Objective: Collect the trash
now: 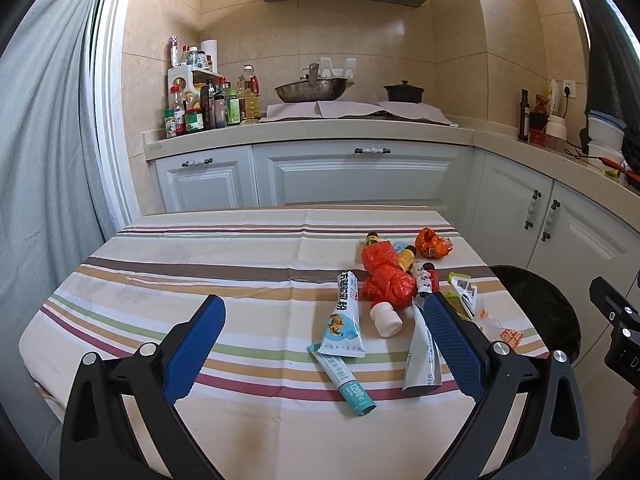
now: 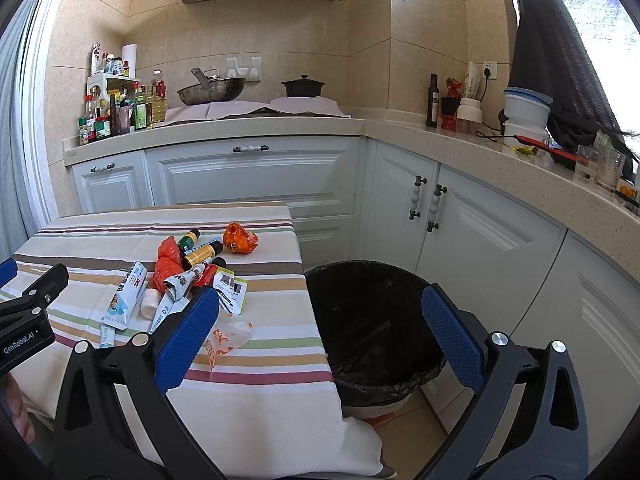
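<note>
Hovering Over a Littered Table

Both tools hang empty above the striped tablecloth (image 1: 180, 280): left gripper (image 1: 322, 312) and right gripper (image 2: 320, 308) have their blue fingers spread wide. Near the table's right edge lies the trash: blue-white packets (image 1: 345, 326), a small white bottle (image 1: 385, 319), red plastic bags (image 1: 386, 276) and, farthest, an orange wrapper (image 1: 431, 243). Right of the table stands a black-lined trash bin (image 2: 372, 320).

trash pile (image 1: 394, 280) on table's (image 1: 200, 280) right side | bin (image 2: 372, 320) right of table
</note>
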`<state>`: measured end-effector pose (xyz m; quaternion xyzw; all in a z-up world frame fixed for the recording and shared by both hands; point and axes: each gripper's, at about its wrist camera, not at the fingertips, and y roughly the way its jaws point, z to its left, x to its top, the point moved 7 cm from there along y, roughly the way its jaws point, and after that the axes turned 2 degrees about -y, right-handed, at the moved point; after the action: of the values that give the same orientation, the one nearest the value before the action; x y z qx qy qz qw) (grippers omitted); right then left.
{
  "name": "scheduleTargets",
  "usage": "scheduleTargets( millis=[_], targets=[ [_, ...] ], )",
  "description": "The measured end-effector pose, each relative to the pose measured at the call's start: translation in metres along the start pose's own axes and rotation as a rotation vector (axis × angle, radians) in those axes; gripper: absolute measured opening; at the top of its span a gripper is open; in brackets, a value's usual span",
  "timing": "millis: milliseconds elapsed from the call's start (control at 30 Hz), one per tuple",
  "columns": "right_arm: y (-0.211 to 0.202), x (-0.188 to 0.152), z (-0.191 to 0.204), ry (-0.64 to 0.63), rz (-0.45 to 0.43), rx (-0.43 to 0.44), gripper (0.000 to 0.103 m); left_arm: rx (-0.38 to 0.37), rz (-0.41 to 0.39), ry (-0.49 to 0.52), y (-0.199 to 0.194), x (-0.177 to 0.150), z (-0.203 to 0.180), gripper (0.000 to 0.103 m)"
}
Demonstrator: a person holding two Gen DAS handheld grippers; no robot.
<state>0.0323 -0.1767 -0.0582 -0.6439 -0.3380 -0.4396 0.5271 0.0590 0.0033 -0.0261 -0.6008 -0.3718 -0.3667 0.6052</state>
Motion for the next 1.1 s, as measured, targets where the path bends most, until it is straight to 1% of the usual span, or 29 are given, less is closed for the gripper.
scheduleTargets(
  millis=[1100],
  targets=[
    [0.0010,-0.0010,-0.0046,0.001,-0.001,-0.002,0.099,-0.006,0.008,-0.002,-0.0021,-0.0013,-0.0030,0.097]
  ],
)
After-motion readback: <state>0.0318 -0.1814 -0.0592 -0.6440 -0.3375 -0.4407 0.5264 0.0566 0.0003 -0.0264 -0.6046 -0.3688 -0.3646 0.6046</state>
